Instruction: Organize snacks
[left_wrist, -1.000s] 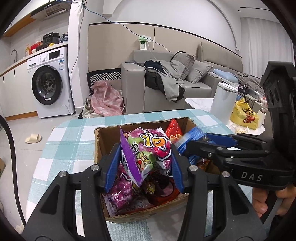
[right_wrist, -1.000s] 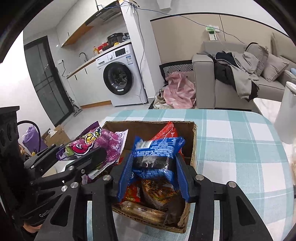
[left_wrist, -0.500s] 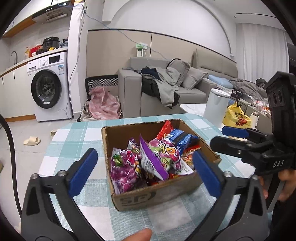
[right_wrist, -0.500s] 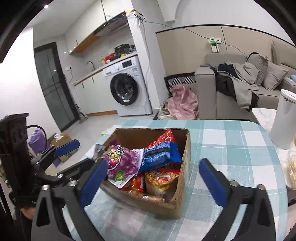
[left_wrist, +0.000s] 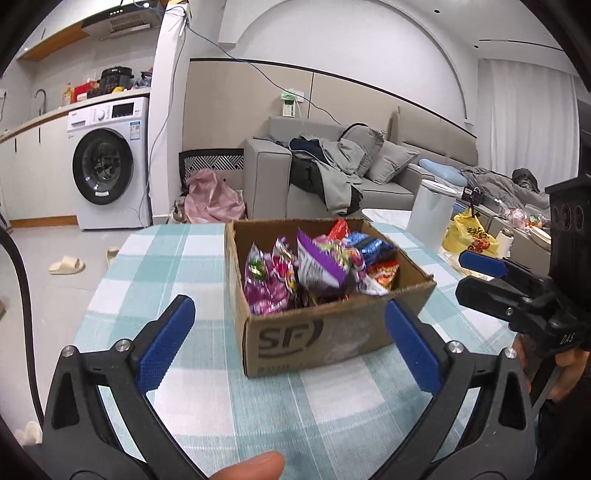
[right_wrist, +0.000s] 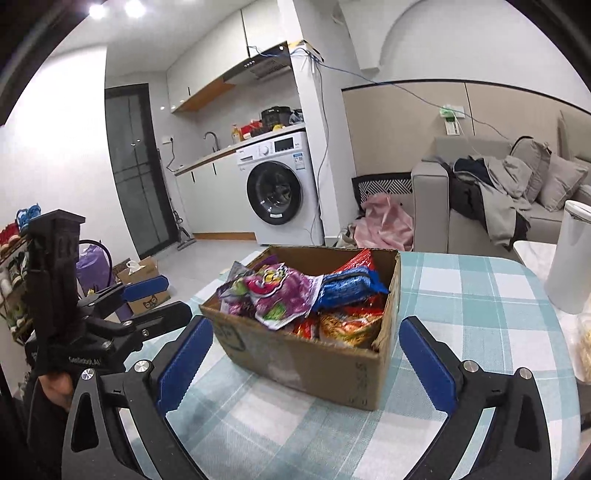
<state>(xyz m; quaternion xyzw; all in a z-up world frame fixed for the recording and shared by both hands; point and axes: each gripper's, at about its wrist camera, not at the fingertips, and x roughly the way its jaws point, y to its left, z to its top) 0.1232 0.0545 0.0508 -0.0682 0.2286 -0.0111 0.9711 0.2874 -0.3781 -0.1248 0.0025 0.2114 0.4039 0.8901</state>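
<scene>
A cardboard box (left_wrist: 332, 332) stands on the checked tablecloth and shows in the right wrist view too (right_wrist: 306, 362). It holds several snack bags: a purple bag (left_wrist: 317, 262) (right_wrist: 280, 291), a blue packet (left_wrist: 369, 245) (right_wrist: 347, 284), and red and orange packets (right_wrist: 343, 325). My left gripper (left_wrist: 291, 343) is open and empty, pulled back in front of the box. My right gripper (right_wrist: 306, 358) is open and empty, also short of the box. Each gripper shows at the edge of the other's view.
The teal checked table (left_wrist: 177, 258) ends at a rounded left edge. A white canister (right_wrist: 569, 254) stands at the table's right. A sofa (left_wrist: 332, 177) and a washing machine (left_wrist: 107, 173) lie beyond. A fingertip (left_wrist: 255, 467) shows at the bottom.
Both grippers let go of their bags, the left the purple one and the right the blue one, which now lie in the box. Both opened wide and drew back from the box.
</scene>
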